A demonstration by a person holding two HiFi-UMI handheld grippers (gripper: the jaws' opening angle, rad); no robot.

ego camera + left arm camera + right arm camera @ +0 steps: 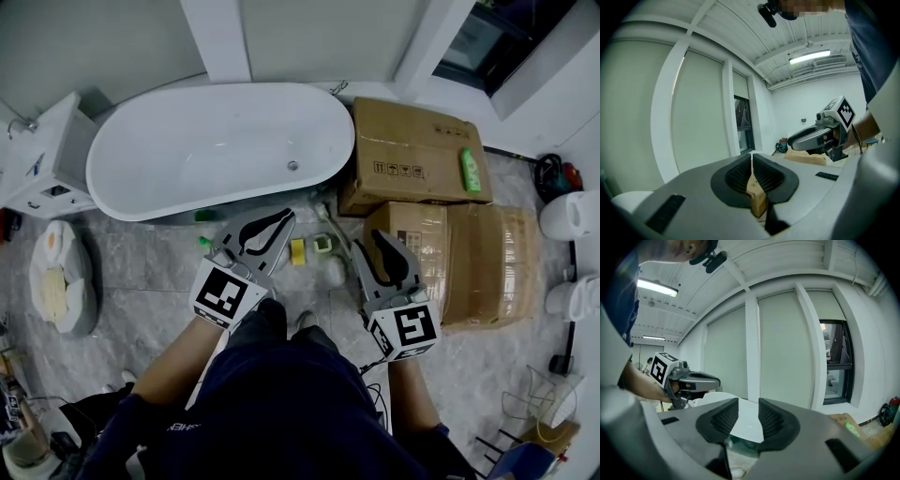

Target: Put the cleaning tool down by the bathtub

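The left gripper point(752, 158) has its jaws closed tip to tip. Only a thin wedge of gap shows below the tips, and through it a cardboard box far behind; nothing is held. The right gripper point(748, 405) has its jaws parted by a moderate gap. Nothing sits between the pads, and only the white rim of the bathtub point(216, 150) shows beyond them. In the head view both grippers hang side by side above the tiled floor point(141, 262), well apart from each other. The bathtub lies at about 11 o'clock from them. The cleaning tool point(333, 272) seems to be the small white-headed piece on the floor between the two grippers, just beside the foot of the tub; it is too small to make out clearly. A yellow sponge point(297, 250) and a green-and-white piece point(322, 244) lie near it, at its 11 and 12 o'clock. The cardboard boxes point(412, 150) stand against the tub's end at 1 to 3 o'clock from the right gripper, close beside its jaws. A green bottle point(470, 170) lies on top of the far box.
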